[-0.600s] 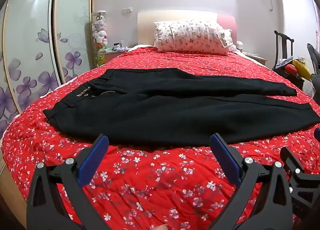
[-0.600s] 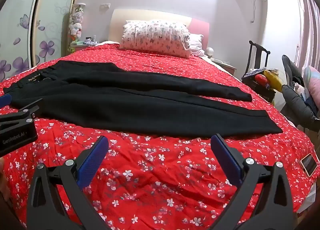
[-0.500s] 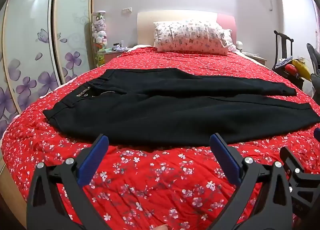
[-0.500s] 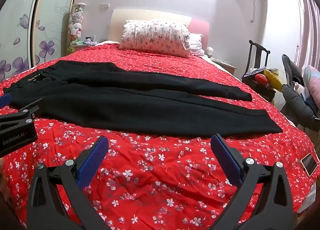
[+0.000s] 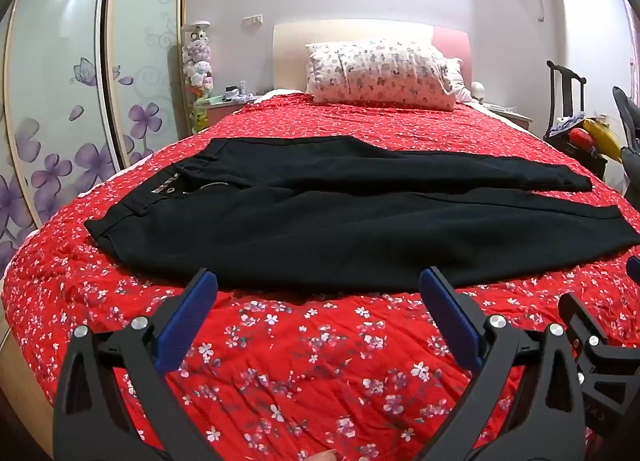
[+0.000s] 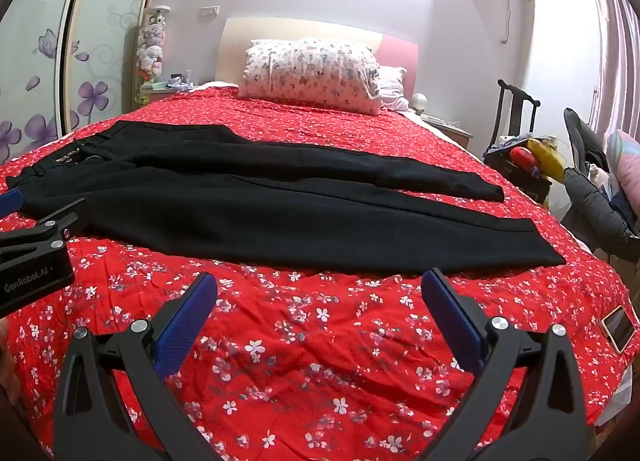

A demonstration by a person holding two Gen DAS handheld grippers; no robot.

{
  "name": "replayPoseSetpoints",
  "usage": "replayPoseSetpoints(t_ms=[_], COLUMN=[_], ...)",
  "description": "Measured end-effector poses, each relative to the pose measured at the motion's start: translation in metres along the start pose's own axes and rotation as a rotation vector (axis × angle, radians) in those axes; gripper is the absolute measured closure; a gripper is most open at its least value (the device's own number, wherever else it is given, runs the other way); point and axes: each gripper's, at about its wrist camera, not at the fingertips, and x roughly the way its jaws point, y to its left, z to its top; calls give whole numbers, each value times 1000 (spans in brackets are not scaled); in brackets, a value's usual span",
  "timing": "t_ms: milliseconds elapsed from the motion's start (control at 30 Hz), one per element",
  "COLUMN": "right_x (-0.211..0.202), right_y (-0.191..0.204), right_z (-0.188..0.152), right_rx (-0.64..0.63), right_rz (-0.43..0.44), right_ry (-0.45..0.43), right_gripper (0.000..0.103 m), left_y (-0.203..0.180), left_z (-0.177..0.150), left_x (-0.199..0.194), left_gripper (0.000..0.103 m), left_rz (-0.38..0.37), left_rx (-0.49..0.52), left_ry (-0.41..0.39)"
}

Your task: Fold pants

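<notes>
Black pants (image 5: 340, 221) lie spread flat across a red flowered bedspread (image 5: 320, 361), waistband to the left, both legs running right. The same pants (image 6: 280, 205) fill the middle of the right wrist view. My left gripper (image 5: 318, 285) hovers open just short of the near edge of the pants, nothing between its blue pads. My right gripper (image 6: 320, 285) is open too, over bare bedspread just in front of the near leg. The left gripper's body shows at the left edge of the right wrist view.
A patterned pillow (image 5: 380, 77) leans on the headboard at the far end. Wardrobe doors (image 5: 60, 101) with purple flowers stand left of the bed. A chair with bags (image 6: 524, 149) and a phone (image 6: 618, 327) on the bed's right edge.
</notes>
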Motion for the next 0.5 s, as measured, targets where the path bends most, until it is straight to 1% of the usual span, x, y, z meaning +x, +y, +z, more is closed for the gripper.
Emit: replayPoseSetpoints(t_ms=[500], right_x=[1], right_y=[-1], right_z=[0], right_rx=[3], right_rz=[2], right_ry=[4], right_gripper=[1], left_y=[0], left_z=[0], left_x=[0], left_gripper=[2], left_rz=[-1], left_rx=[0], left_ry=[1])
